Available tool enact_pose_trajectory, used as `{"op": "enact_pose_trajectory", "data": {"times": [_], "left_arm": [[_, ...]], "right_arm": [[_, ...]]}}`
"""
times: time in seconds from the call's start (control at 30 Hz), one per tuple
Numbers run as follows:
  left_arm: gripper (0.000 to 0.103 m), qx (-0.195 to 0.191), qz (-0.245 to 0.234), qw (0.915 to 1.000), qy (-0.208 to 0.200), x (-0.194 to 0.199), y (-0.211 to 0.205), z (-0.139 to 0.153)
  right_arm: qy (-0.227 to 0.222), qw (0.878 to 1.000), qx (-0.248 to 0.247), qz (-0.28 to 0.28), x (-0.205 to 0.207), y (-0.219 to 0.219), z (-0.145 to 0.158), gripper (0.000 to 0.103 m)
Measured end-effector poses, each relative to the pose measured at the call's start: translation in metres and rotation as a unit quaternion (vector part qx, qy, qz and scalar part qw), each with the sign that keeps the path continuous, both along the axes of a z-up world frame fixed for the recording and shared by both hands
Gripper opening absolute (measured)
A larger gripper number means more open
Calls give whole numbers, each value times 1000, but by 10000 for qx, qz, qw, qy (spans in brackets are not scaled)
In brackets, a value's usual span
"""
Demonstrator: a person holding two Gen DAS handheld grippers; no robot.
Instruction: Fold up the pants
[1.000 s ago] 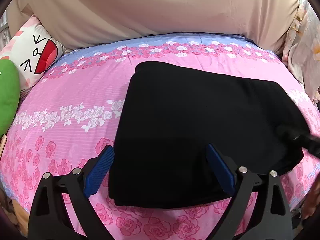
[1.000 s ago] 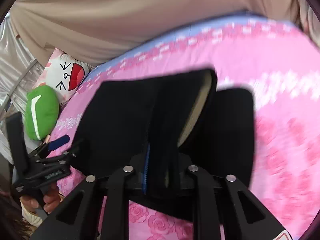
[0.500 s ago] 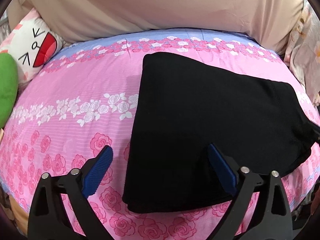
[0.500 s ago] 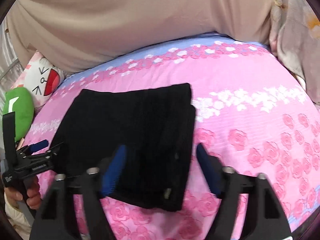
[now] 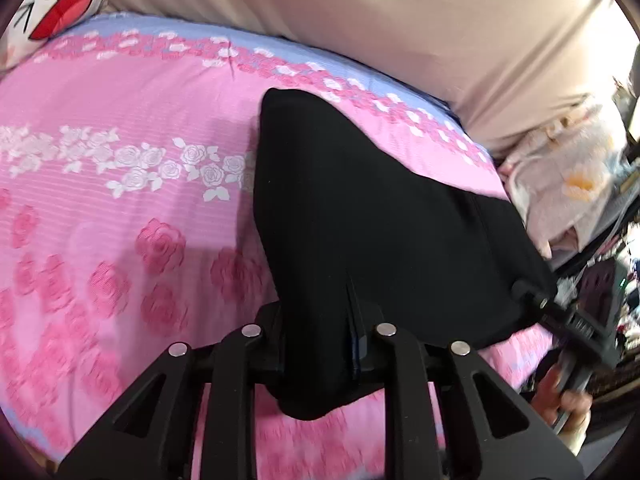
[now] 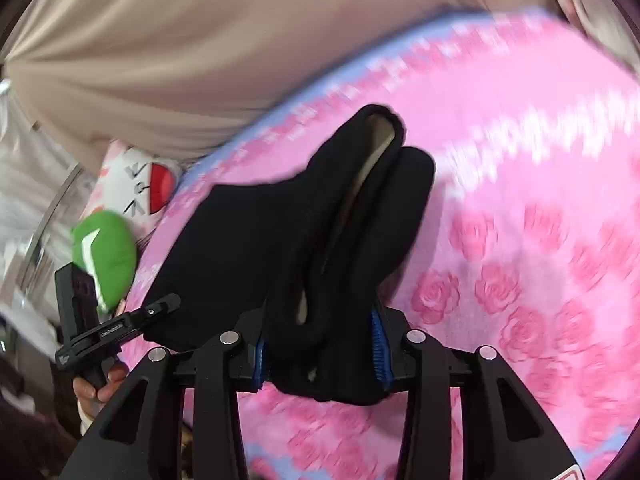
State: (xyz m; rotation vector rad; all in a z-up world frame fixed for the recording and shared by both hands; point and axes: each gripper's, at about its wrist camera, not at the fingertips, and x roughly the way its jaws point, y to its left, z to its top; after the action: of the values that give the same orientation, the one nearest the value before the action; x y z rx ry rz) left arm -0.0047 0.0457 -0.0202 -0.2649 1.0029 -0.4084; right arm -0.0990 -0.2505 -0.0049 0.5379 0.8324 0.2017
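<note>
Black pants, already folded into a compact stack, lie on a pink floral bed. The left tool and right tool are both closing, each clamping a near corner. Probably one last fold remains.

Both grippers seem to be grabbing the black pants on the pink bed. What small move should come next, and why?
Probably lift both ends together. The left gripper and right gripper are closing with bunched black pants between their fingers, the middle resting on the pink bedsheet.
</note>
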Motion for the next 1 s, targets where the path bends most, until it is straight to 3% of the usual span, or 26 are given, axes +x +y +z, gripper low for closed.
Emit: {"op": "enact_pose_trajectory", "data": {"times": [0.07,0.13,0.17,0.23,0.3,0.33,0.37,0.43,0.57,0.7,0.73,0.77,0.83,0.9,0.97,1.0], "left_arm": [[23,179,-85,9997,148,-8,-1,-6],[42,495,-4,9987,155,-6,0,-18],[46,518,109,9985,165,-7,3,-21],[48,662,294,9974,18,-12,7,-11],[53,1313,612,9877,-595,-23,8,12],[66,1589,774,9806,-842,-26,9,20],[72,1785,912,9738,-1075,-29,11,28],[75,1873,994,9699,-1200,-27,12,31],[75,1817,1137,9729,-871,-14,21,17],[76,1896,1269,9707,-749,-13,33,8],[76,1904,1283,9705,-732,-15,34,6],[76,1919,1284,9704,-712,-14,37,5],[80,1916,1314,9700,-713,-15,44,5],[82,1920,1375,9688,-753,-14,49,6],[82,1994,1437,9663,-765,-12,52,3],[82,2000,1441,9662,-750,-10,53,2]], "right_arm": [[76,9999,-143,5,-6,-1,2,48],[448,9941,-981,-143,-3,-2,-19,68],[618,9897,-1246,-332,-3,-5,-28,68],[310,9949,-718,-641,-15,-12,-13,54],[-388,9895,-1189,-719,-21,8,28,48],[-639,9857,-1412,-654,-20,21,45,37],[-809,9840,-1522,-441,-13,37,57,30],[-955,9812,-1584,544,23,91,71,2],[-680,9686,-1868,1492,101,162,50,0],[379,9621,-1587,2185,190,221,-22,0],[418,9578,-1649,2318,198,236,-40,0],[322,9564,-1683,2365,197,245,-39,0],[228,9550,-1839,2314,189,251,-21,0],[-20,9610,-1551,2289,180,247,-8,0],[77,9605,-1652,2240,181,246,-20,0],[355,9537,-1857,2340,191,252,-44,0]]}}
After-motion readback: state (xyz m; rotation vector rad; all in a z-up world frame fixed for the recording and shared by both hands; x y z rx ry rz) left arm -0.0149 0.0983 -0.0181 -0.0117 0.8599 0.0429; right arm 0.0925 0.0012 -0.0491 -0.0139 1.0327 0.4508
